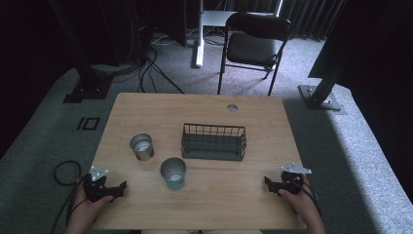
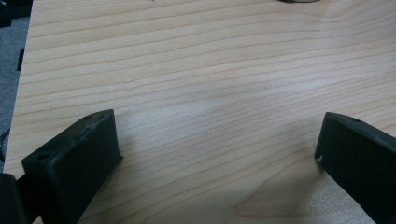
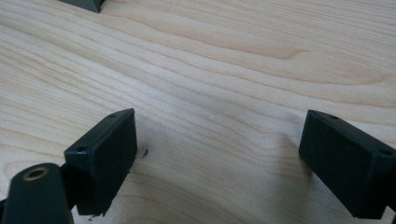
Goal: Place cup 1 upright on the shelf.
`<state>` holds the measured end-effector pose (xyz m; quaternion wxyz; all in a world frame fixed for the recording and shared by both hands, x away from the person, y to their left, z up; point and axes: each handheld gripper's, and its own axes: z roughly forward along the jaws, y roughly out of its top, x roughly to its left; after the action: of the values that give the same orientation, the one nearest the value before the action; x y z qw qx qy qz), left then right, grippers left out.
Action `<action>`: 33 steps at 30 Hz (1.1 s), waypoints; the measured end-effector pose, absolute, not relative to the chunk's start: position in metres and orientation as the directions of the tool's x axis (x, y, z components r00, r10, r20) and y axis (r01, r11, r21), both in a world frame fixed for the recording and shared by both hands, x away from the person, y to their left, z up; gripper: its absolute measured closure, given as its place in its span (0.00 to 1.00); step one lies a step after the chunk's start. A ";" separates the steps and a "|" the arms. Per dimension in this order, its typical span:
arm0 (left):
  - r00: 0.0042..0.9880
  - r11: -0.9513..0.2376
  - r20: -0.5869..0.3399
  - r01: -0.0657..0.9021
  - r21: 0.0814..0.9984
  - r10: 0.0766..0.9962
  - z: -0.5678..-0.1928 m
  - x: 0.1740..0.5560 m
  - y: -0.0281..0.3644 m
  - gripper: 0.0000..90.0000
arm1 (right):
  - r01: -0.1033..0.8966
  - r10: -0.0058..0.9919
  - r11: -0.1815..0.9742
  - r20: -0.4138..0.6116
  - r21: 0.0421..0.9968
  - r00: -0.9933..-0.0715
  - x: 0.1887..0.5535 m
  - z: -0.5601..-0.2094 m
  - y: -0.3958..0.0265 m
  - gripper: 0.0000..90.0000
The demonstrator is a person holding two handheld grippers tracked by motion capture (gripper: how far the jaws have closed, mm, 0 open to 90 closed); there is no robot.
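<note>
While parked at the near corners of the pale wooden table (image 1: 204,105), both sitting idle. Left gripper (image 1: 122,187) low on the near left edge, jaws spread wide with nothing but bare wood grain between them (super clear in the left gripper view (image 2: 217,154)). Right gripper (image 1: 268,183) mirrored at the near right edge, jaws likewise spread apart over bare tabletop in the right gripper view (image 3: 219,158), gripping nothing. Each held by a hand, grey three-cornered plate on top, cable trailing off the left one onto the carpet.

Closest to the left gripper: teal-tinted metal cup (image 1: 173,172), upright, near the front middle of the table, a bit right of those jaws and not touching them. Just behind and to its left, shiny silver metal cup (image 1: 141,146), also upright, standing apart from the teal one. Dark wire mesh basket (image 1: 214,141) in the table's middle, just right of both cups, looks empty from above. Black folding chair (image 1: 253,46) beyond the far edge.
</note>
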<state>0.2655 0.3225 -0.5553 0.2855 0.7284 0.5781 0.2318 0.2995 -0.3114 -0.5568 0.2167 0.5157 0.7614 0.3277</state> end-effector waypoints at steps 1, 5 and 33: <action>0.224 -0.168 0.007 0.710 0.684 0.975 -0.555 0.265 0.322 0.00 | 0.642 0.927 0.255 0.007 0.723 -0.376 0.300 -0.557 -0.311 0.12; 0.225 -0.170 0.008 0.711 0.683 0.974 -0.555 0.265 0.323 0.00 | 0.636 0.918 0.270 0.006 0.723 -0.397 0.299 -0.557 -0.310 0.12; 0.230 -0.172 0.006 0.709 0.684 0.973 -0.555 0.266 0.322 0.00 | 0.534 0.801 0.367 0.033 0.761 -0.597 0.298 -0.541 -0.274 0.12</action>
<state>0.2665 0.3219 -0.5553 0.2870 0.7300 0.5759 0.2304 0.2976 -0.2735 -0.5414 0.1749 0.4133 0.8080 0.3817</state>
